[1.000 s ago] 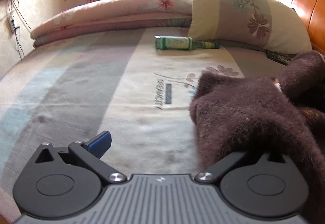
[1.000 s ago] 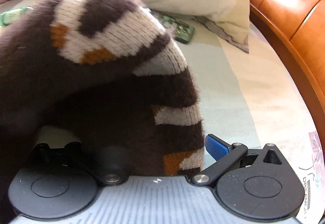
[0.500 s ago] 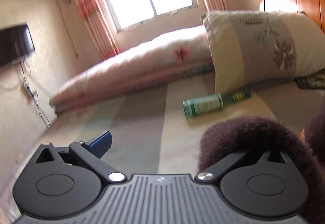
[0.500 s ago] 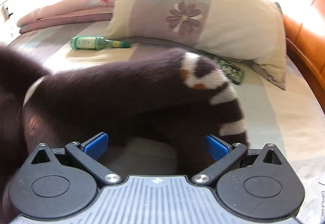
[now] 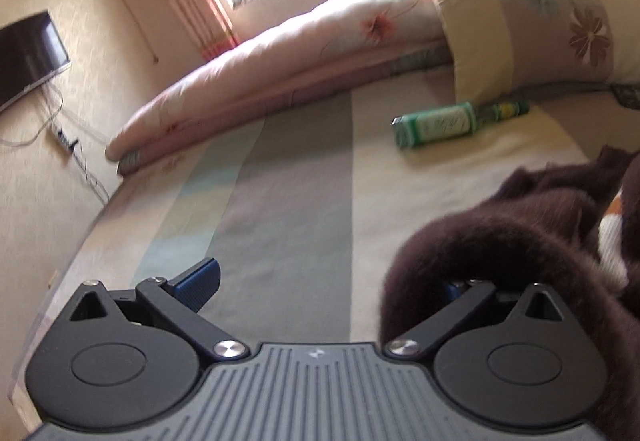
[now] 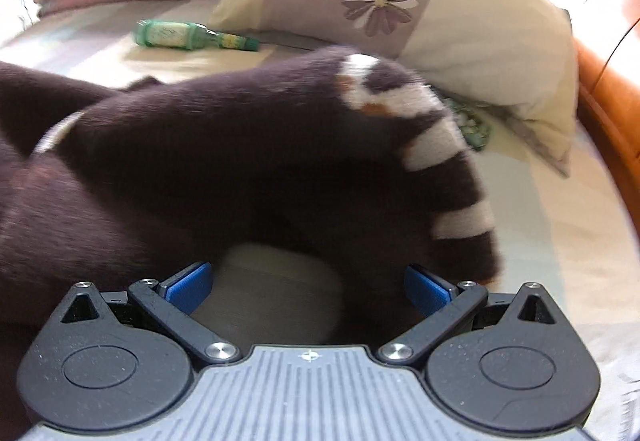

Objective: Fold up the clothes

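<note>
1. Both my tongs, left (image 5: 324, 281) and right (image 6: 308, 285), gape, released.
2. The brown sweater (image 6: 240, 161) is heaped near the bed's (image 5: 288, 201) headboard edge.
3. I should pinch one hem cleanly.

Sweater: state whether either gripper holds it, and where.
Neither clamps the sweater. Left gripper and right gripper are open; its fabric drapes over the left's right finger.
</note>
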A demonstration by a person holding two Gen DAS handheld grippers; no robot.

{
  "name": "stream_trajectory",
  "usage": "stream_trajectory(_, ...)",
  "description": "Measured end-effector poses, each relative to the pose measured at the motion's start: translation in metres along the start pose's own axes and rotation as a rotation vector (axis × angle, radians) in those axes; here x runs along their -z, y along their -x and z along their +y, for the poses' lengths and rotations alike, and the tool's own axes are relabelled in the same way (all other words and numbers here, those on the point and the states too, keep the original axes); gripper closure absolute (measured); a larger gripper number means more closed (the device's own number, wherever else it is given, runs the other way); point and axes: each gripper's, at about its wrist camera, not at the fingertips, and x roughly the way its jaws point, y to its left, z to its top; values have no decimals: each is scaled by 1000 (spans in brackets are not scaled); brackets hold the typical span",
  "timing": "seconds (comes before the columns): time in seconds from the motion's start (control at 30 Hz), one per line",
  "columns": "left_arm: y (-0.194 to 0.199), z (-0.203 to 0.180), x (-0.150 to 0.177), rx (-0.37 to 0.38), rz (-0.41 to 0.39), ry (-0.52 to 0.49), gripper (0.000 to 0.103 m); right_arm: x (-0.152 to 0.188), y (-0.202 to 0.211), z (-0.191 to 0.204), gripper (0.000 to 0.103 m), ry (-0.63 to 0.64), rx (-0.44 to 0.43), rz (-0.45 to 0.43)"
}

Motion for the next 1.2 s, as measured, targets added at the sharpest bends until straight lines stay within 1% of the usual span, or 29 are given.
stream_trajectory(0.07,5,14,14,43,24,28,1,-2,0,-4,0,16,31,-17)
stream_trajectory(0.13,14,22,22,66,32,29,1,-7,-7,-10,0,13,52,-15)
stream_trajectory(0.23,33,19,29,86,34,-8,1,-10,-32,-13,0,29,64,53)
stream_trajectory(0.27,41,16,29,93,24,-25,1,-9,-41,-12,0,45,78,76)
stream_trajectory(0.3,48,13,29,101,14,-41,1,-7,-50,-10,0,63,99,97)
stream_trajectory(0.33,55,9,28,113,2,-53,1,-4,-57,-11,0,71,138,100)
stream_trajectory(0.4,68,4,25,148,-29,-68,1,0,-63,-23,0,17,198,84)
stream_trajectory(0.5,79,-5,23,174,-51,-95,1,6,-55,-66,0,-150,219,50)
stream_trajectory(0.57,80,-9,22,179,-57,-108,1,14,-49,-93,0,-237,243,44)
stream_trajectory(0.67,79,-13,22,184,-55,-110,1,27,-46,-127,0,-289,286,63)
stream_trajectory(0.77,76,-15,25,194,-39,-103,1,40,-48,-157,0,-320,297,94)
stream_trajectory(0.83,76,-15,27,197,-33,-103,1,45,-51,-169,0,-344,300,111)
stream_trajectory(0.87,76,-15,29,197,-30,-102,1,47,-52,-174,0,-363,286,125)
stream_trajectory(0.97,74,-12,32,191,-20,-88,1,53,-46,-163,0,-338,233,146)
stream_trajectory(1.07,71,-8,39,183,-5,-77,1,54,-23,-144,0,-280,186,122)
stream_trajectory(1.2,62,0,53,175,21,-41,1,58,26,-111,0,-247,96,42)
